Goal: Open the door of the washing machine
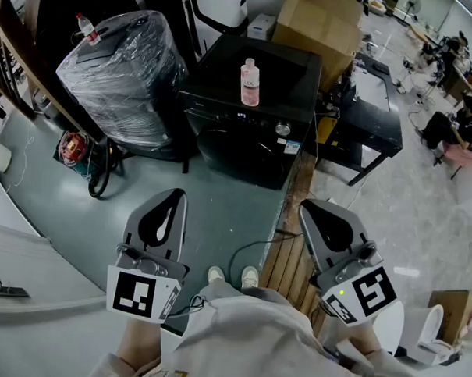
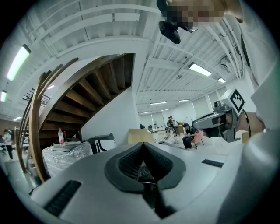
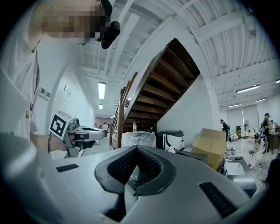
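Note:
In the head view the black washing machine (image 1: 255, 106) stands on the floor ahead of me. Its round dark door (image 1: 241, 153) is closed, and a pink bottle (image 1: 250, 83) stands on its top. Both grippers are held level near my body, well short of the machine. My left gripper (image 1: 173, 193) is shut with nothing between its jaws, and its tips meet in its own view (image 2: 143, 143). To the right, my right gripper (image 1: 313, 204) is also shut and empty (image 3: 137, 147).
A plastic-wrapped appliance (image 1: 124, 77) with a water bottle (image 1: 87, 29) on it stands left of the machine. A cardboard box (image 1: 317, 23) and a black table (image 1: 371, 123) are at the right. Wooden planks (image 1: 293, 225) and a cable (image 1: 249, 251) lie on the floor. People sit at the far right (image 1: 450, 123).

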Action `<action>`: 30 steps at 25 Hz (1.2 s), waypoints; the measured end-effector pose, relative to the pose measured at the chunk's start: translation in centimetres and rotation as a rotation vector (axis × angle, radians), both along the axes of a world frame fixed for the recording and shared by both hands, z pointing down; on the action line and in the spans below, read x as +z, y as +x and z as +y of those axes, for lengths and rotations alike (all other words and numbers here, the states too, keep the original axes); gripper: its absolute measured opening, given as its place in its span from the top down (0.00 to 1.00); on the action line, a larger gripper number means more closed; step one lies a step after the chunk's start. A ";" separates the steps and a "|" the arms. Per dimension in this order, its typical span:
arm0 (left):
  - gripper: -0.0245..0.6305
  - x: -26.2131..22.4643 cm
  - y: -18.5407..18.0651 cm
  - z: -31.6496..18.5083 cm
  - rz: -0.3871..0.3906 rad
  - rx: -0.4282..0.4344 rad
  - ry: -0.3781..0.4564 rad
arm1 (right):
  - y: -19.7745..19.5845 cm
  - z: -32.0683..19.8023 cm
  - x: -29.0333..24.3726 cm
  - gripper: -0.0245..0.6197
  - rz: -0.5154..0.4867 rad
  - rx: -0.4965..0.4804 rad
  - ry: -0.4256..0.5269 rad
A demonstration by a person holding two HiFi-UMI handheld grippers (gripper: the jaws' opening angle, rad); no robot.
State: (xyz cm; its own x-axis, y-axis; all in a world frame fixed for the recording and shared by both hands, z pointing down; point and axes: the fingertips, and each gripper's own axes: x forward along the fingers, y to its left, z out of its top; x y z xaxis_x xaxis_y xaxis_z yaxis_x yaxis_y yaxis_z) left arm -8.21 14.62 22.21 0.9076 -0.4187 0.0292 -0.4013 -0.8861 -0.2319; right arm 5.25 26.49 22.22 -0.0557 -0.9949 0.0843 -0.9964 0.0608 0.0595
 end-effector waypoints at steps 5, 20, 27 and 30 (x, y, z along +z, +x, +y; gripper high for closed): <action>0.93 -0.4 0.1 0.6 0.009 0.014 -0.015 | 0.1 0.7 -0.1 0.92 -0.019 0.011 -0.009; 0.93 1.6 2.3 0.0 -0.053 -0.016 -0.052 | 3.3 2.0 3.3 0.92 -0.055 0.082 -0.083; 0.93 2.6 2.7 -1.4 -0.066 -0.027 -0.081 | 3.7 1.1 5.3 0.92 -0.082 0.060 -0.131; 0.93 3.3 3.1 -2.4 -0.064 -0.026 -0.101 | 4.3 -0.1 6.1 0.92 -0.085 0.068 -0.149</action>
